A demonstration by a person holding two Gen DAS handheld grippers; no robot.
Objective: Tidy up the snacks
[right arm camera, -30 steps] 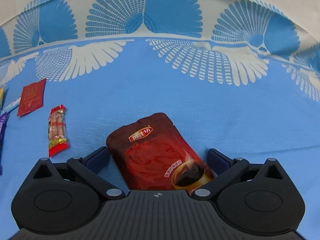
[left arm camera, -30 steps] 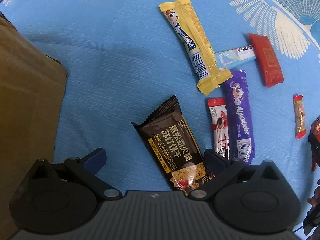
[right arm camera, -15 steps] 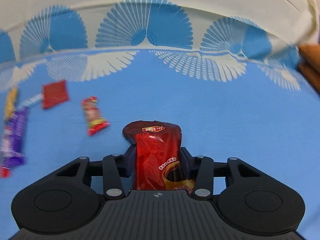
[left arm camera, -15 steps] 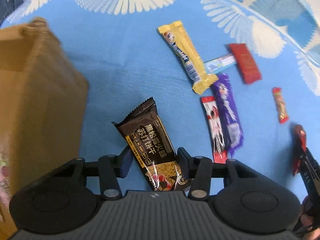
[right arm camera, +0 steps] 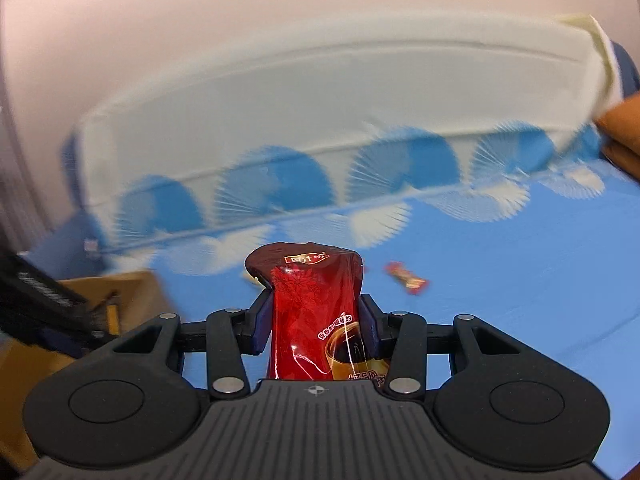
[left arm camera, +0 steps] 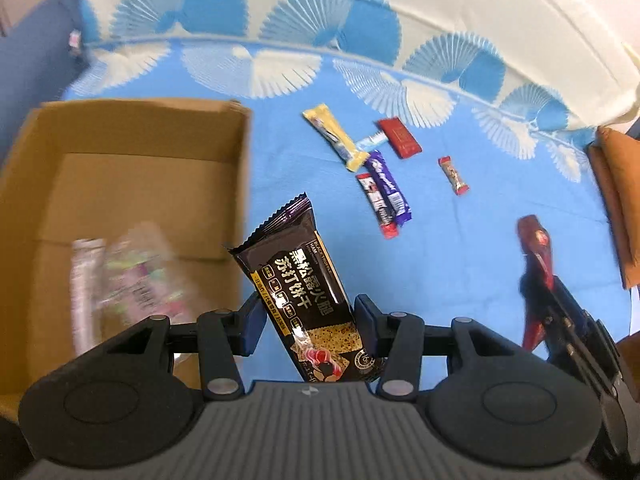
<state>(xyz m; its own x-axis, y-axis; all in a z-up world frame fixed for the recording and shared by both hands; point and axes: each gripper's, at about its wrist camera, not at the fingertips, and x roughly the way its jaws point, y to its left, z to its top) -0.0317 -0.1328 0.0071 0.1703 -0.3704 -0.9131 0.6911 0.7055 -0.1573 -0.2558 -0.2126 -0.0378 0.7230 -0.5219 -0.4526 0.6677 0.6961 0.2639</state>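
Note:
My left gripper is shut on a dark brown cracker pack and holds it above the blue cloth, just right of an open cardboard box. Blurred snack packets lie inside the box. My right gripper is shut on a red pouch and holds it in the air; it also shows in the left wrist view at the right. The box corner shows at the left of the right wrist view.
Loose snacks lie on the cloth: a yellow bar, a red packet, a purple bar, a red-white stick, a small candy. An orange cushion sits at the right edge.
Both grippers closed on their packs and lifted them off the cloth. The left one rose and swung so the open box came into view; the right one tilted up and turned left.

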